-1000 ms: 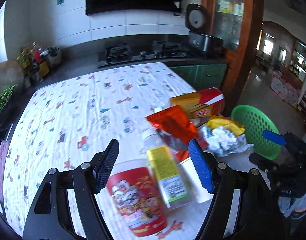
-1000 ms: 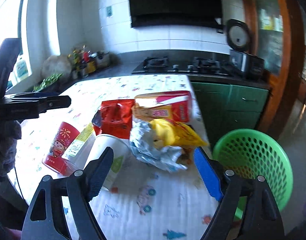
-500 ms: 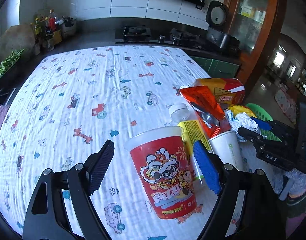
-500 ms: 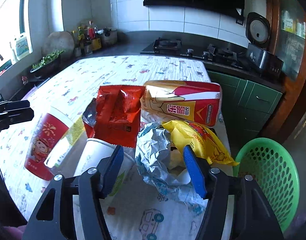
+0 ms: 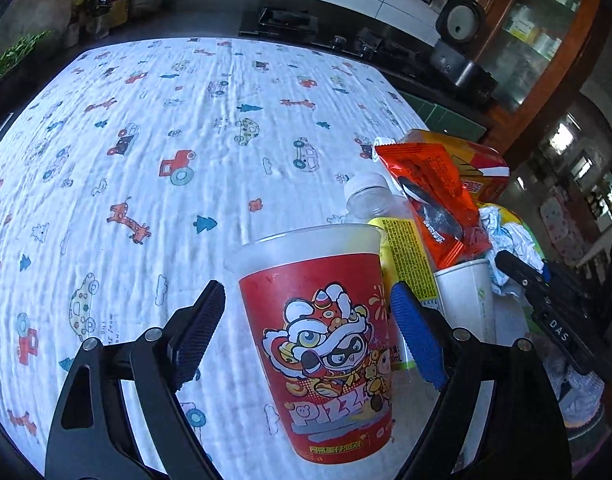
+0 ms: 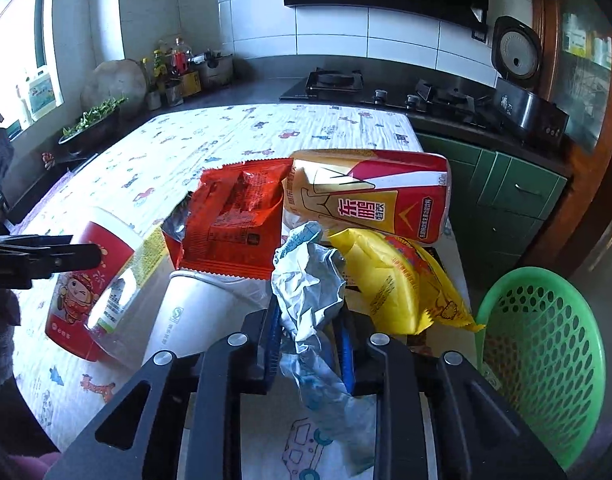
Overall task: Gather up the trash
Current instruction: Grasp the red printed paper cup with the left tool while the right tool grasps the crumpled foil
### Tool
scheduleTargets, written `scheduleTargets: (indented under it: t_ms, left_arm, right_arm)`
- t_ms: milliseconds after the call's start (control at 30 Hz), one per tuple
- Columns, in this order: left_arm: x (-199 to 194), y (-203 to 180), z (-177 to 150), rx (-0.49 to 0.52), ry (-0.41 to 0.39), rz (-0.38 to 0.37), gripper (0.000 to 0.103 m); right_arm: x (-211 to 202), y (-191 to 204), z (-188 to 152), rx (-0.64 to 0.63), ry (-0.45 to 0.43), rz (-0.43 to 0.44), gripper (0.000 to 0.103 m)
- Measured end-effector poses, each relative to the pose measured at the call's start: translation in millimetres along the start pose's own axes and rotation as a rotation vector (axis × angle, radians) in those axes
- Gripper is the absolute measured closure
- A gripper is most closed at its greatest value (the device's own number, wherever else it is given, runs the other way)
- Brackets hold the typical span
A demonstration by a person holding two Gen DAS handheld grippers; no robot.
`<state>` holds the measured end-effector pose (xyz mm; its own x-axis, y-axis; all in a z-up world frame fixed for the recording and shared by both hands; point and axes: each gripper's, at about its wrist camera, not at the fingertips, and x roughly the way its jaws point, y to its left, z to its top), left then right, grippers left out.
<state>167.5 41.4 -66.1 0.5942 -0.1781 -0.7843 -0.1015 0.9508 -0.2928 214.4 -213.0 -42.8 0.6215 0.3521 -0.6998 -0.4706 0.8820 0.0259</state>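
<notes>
Now, left wrist view: left gripper (image 5: 306, 336) has dropped lower than a second ago and straddles the red pizza cup (image 5: 326, 356), jaws opening, wide either side, pads not pressing yet; the cup lies at the near right of the table (image 5: 145, 140) beside a clear bottle (image 5: 390, 236) and white paper cup (image 5: 466, 300). Right wrist view: right gripper (image 6: 308, 344) was spread wide a second ago; jaws now closing on the crumpled silver wrapper (image 6: 310, 292), pinched between the pads near the table's right edge. Green basket (image 6: 546, 356) sits off that edge, looks empty. Likely first piece about to go in.
</notes>
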Motion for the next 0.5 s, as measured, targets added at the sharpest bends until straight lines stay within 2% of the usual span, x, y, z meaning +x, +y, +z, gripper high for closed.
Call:
scheduleTargets:
  t_ms: [233,500]
  left_arm:
    - [14.3,2.4,2.2,-0.026,0.022,-0.02,0.022]
    - [20.6,1.1,1.5,-0.02,0.023,-0.048,0.025]
  right_arm:
    - [-29.0,3.1,-2.7,0.028,-0.055,0.03,0.08]
    - [-51.4,1.6,-11.9,0.052,-0.083,0.008,0.08]
